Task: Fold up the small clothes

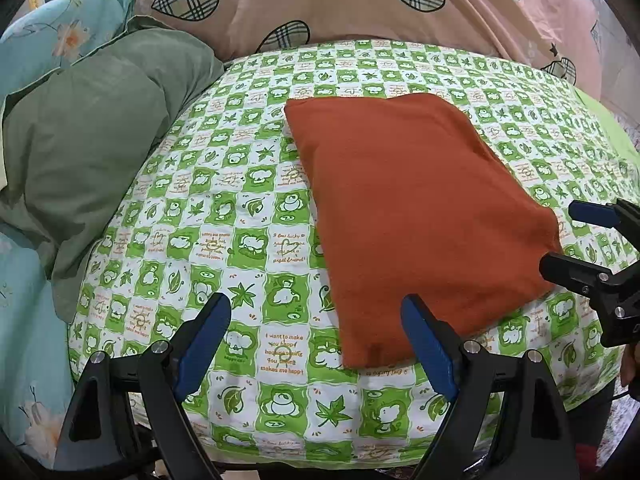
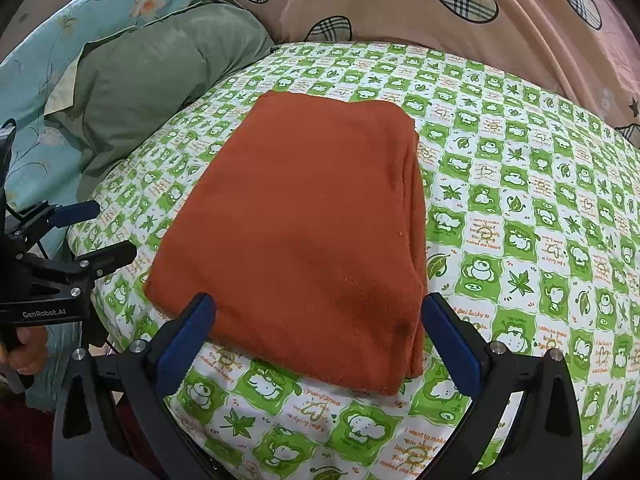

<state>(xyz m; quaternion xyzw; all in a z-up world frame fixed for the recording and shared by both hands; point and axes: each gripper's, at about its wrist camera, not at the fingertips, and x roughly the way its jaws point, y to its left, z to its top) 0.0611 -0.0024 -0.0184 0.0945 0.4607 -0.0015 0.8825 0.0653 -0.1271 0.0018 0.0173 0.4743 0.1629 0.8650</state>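
Observation:
A rust-orange garment (image 1: 416,208) lies folded into a flat rectangle on the green-and-white patterned cloth (image 1: 224,200); it also shows in the right wrist view (image 2: 304,232). My left gripper (image 1: 316,312) is open and empty, just in front of the garment's near left corner. My right gripper (image 2: 318,314) is open and empty, its fingers either side of the garment's near edge, apart from it. Each gripper shows in the other's view, the right gripper (image 1: 560,240) at the garment's right side and the left gripper (image 2: 108,232) at its left side.
A green pillow (image 1: 88,152) lies left of the cloth, on a teal flowered sheet (image 1: 24,280). A pink quilt with plaid hearts (image 1: 360,4) rises behind. The cloth's front edge (image 1: 320,452) drops off below my left gripper.

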